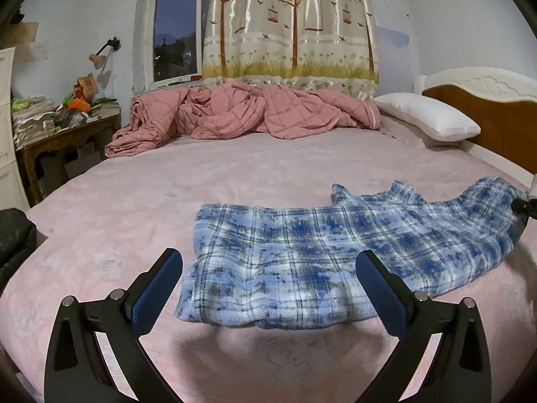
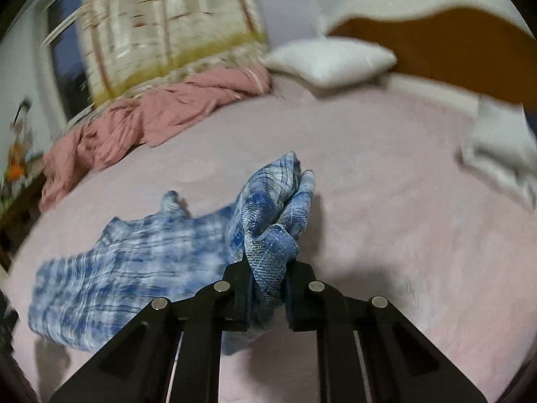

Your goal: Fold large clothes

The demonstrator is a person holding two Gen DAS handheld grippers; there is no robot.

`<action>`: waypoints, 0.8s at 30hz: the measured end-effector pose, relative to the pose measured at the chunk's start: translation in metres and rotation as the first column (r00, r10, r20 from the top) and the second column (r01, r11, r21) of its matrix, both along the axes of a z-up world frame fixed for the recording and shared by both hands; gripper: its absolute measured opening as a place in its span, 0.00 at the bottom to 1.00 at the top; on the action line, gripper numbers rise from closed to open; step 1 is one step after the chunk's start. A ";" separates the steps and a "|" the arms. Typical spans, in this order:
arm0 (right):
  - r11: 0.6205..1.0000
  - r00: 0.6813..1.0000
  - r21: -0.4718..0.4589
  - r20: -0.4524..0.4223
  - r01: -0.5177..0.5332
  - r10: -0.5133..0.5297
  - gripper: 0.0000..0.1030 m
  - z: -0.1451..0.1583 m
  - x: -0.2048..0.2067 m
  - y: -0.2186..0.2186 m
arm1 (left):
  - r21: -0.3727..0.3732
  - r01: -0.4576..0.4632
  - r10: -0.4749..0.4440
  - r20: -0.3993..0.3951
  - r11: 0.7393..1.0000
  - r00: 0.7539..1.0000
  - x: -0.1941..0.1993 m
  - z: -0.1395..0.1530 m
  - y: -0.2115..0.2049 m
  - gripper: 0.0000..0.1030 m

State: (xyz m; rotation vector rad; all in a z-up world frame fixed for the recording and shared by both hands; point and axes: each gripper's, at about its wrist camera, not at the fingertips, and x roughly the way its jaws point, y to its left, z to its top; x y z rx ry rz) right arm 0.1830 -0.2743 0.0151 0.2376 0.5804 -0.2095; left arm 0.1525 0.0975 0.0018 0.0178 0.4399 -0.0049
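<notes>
A blue and white plaid garment [image 1: 302,258] lies spread on the pink bed [image 1: 167,181]. My left gripper [image 1: 268,268] hovers open just above its near edge, blue pads wide apart, nothing between them. In the right wrist view my right gripper [image 2: 266,272] is shut on a bunched end of the garment [image 2: 268,215], which rises off the bed while the rest [image 2: 117,268] trails down to the left. The right gripper's black tip [image 1: 523,206] shows at the far right of the left wrist view, at the garment's raised end.
A rumpled pink quilt [image 1: 241,114] lies along the bed's far side under a tree-print curtain [image 1: 292,23]. White pillows [image 1: 426,114] rest by the wooden headboard [image 1: 486,110]. A cluttered wooden side table [image 1: 60,134] stands at the left. A dark object [image 1: 13,235] sits at the bed's left edge.
</notes>
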 end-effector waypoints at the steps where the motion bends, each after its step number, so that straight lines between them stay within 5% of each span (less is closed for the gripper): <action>1: 0.999 1.000 -0.021 0.016 -0.024 0.024 0.15 0.007 0.000 0.012 | -0.009 -0.003 0.003 0.000 1.000 1.000 0.001 0.001 0.002 0.99; 9: 0.971 0.973 -0.105 0.065 -0.215 0.222 0.15 0.027 0.002 0.103 | -0.022 -0.038 0.039 0.036 0.999 0.999 -0.004 0.011 0.014 0.99; 17: 0.924 0.928 -0.094 -0.077 -0.371 0.365 0.16 -0.013 0.016 0.169 | -0.054 -0.035 0.037 0.036 0.998 0.999 -0.003 0.013 0.021 1.00; 20: 0.909 0.917 -0.137 -0.124 -0.395 0.380 0.22 -0.028 0.013 0.178 | -0.049 -0.030 0.032 0.042 0.998 0.999 -0.003 0.014 0.020 0.99; 24: 0.864 0.872 -0.127 -0.111 -0.487 0.476 0.60 -0.027 -0.005 0.185 | -0.080 -0.010 0.013 0.028 0.997 1.000 -0.002 0.014 0.019 0.99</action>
